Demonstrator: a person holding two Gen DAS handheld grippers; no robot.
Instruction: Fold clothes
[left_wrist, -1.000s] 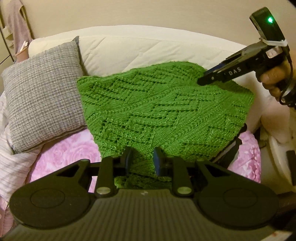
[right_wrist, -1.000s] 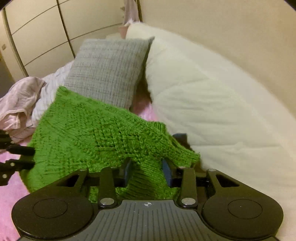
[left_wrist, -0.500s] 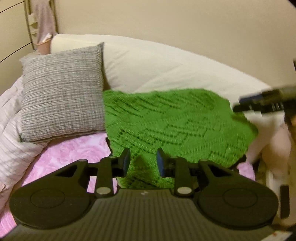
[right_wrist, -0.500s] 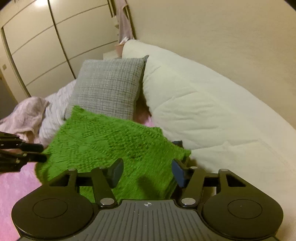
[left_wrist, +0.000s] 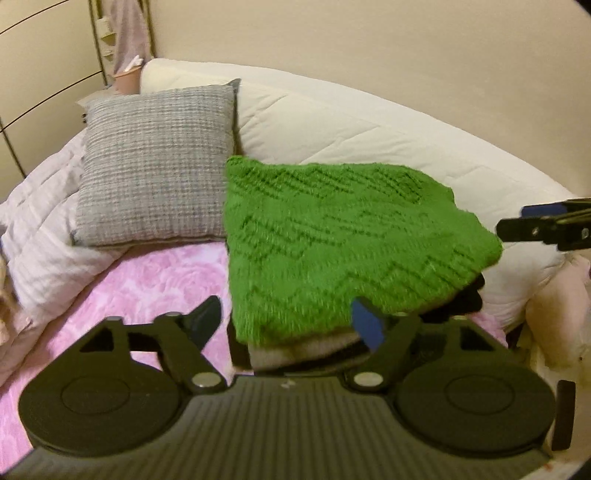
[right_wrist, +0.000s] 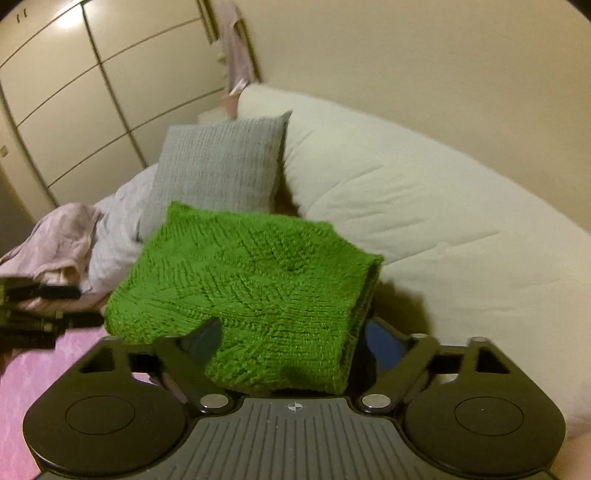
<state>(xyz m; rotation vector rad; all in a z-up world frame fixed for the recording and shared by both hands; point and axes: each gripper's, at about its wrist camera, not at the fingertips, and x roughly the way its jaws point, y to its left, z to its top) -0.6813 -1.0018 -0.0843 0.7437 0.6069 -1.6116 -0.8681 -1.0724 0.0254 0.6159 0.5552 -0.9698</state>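
A green knitted sweater lies folded on a small stack of folded clothes, beige and dark, on the pink bedspread. My left gripper is open just in front of the stack's near edge, with nothing held between its fingers. My right gripper shows at the right edge, apart from the sweater. In the right wrist view the green sweater lies flat with its folded edge to the right. My right gripper stands open at its near edge. My left gripper is at the left.
A grey cushion leans against a rolled white duvet behind the sweater. Loose pale pink clothes lie at the left on a striped quilt. Wardrobe doors stand beyond the bed.
Both grippers have opened and let go of the green sweater, then drawn back. The sweater has dropped from a held-up spread to lying folded on the stack.
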